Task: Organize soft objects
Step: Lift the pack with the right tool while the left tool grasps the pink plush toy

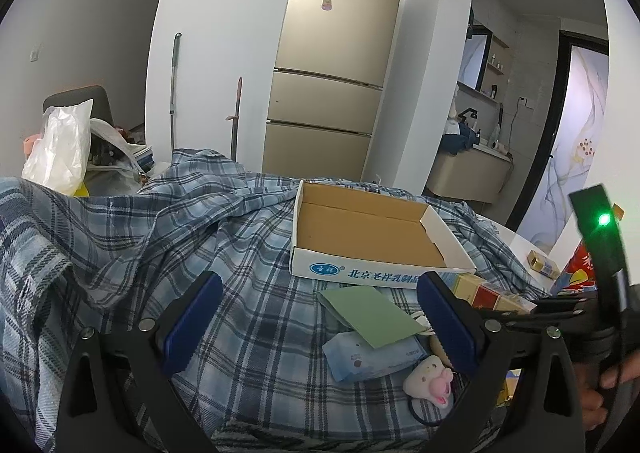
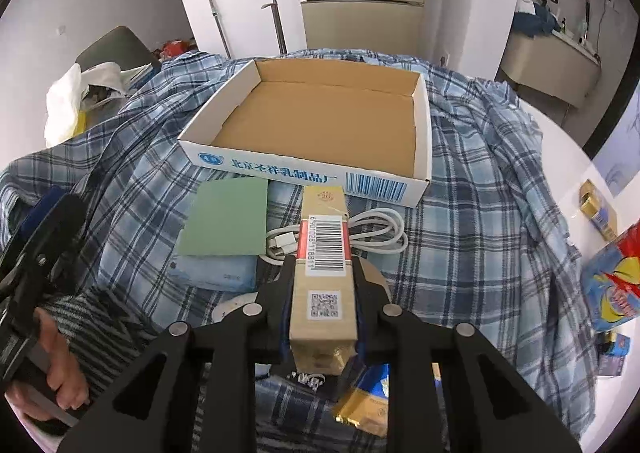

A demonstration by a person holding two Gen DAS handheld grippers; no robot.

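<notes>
An open, empty cardboard box (image 1: 362,231) (image 2: 320,121) sits on a blue plaid cloth (image 1: 160,237) (image 2: 480,181). My right gripper (image 2: 323,273) is shut on a long tan and red carton (image 2: 323,253), held just above a coiled white cable (image 2: 376,233) in front of the box. The carton also shows in the left wrist view (image 1: 492,293). My left gripper (image 1: 320,317) is open and empty above the cloth. Near it lie a green card (image 1: 370,315) (image 2: 226,221), a blue tissue pack (image 1: 372,357) (image 2: 216,273) and a small white and pink plush toy (image 1: 430,379).
White plastic bags (image 1: 60,149) (image 2: 68,109) and clutter stand at the far left. Small gold boxes (image 2: 598,209) and a red and blue packet (image 2: 616,281) lie on the white table at right. A gold and blue packet (image 2: 368,409) lies under my right gripper. A fridge (image 1: 332,65) stands behind.
</notes>
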